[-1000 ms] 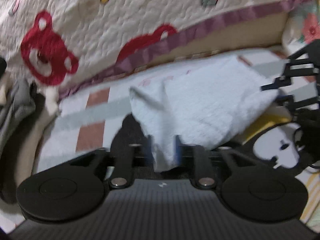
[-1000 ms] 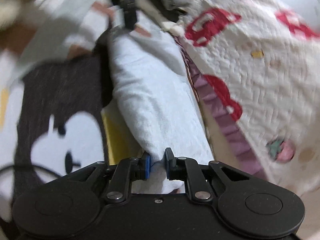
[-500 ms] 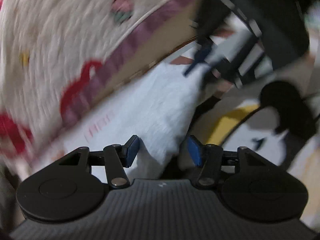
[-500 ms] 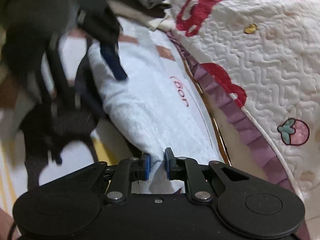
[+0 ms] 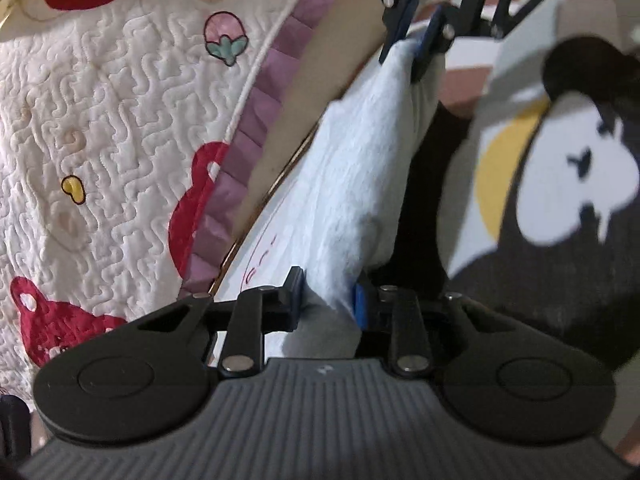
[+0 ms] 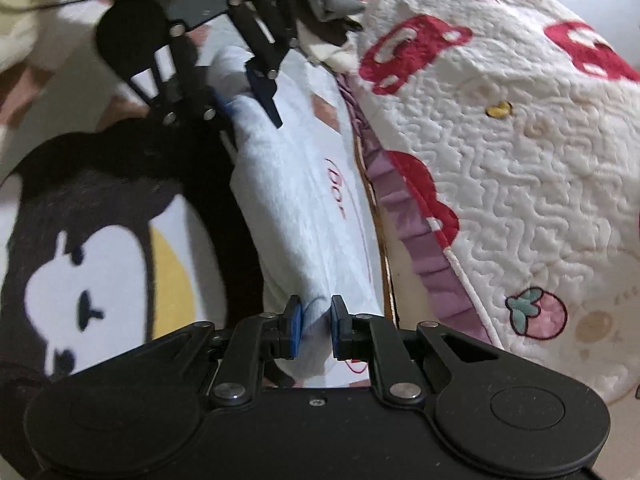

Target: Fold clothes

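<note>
Landmark: white fleece garment (image 5: 360, 168), stretched as a long band between the two tools, above the cartoon-print blanket (image 5: 568, 208).
Quilt (image 5: 120, 120): left of the garment in the left wrist view; cream, with red bear and strawberry prints and a purple ruffled edge. Its top and left parts are cut off by the frame.
Left tool (image 5: 326, 298): fingers part-closed on the near end of the garment, blue pads against the fleece on both sides. The garment end below the pads is hidden by the tool body.
Right tool (image 6: 314, 326): fingers closed on the opposite end of the garment (image 6: 296, 208); the pinched corner is hidden behind the tool body.
Garment lettering: red marks on its quilt-side face, too small to read.
Blanket (image 6: 100, 264): on the side of the garment away from the quilt (image 6: 520, 160); the print is blurred.
Clothes pile (image 6: 332, 0): beyond the far end of the garment, partly cut off; single items cannot be told apart.
</note>
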Tool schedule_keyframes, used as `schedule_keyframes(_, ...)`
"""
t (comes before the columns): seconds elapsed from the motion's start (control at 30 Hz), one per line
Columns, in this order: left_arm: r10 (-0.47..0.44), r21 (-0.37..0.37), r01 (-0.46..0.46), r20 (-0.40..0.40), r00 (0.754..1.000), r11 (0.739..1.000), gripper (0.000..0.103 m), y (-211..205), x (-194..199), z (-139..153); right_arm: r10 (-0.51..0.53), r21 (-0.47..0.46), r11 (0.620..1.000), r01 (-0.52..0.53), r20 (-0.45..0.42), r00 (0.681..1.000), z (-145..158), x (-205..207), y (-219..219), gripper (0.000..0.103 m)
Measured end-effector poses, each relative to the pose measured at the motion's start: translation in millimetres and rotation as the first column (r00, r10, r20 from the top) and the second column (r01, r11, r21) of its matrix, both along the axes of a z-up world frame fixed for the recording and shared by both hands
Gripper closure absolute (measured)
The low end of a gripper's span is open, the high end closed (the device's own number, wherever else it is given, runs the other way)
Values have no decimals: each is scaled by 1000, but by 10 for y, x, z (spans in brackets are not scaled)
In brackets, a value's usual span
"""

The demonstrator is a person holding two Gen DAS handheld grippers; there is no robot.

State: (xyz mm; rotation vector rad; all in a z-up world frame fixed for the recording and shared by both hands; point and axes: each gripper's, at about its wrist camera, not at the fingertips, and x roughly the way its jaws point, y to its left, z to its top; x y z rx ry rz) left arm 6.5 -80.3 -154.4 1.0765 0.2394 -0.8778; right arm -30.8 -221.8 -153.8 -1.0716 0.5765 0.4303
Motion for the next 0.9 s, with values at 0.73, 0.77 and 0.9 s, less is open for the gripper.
schedule_keyframes(0.73,-81,147,57,163,983,987,73,402,-260,-476,-321,201,902,382,-280,905,-50,-19,-548,102)
schedule_keyframes(0.77,-73,154,46,174,982,987,73,405,-291,-512,-340,215,885,413,-305,889,-40,-5,-585,96)
schedule_keyframes(0.9,6,126,-25,149,989,992,71,409,-310,-481,-362,484,575,659,-572,736,152,186,-964,55)
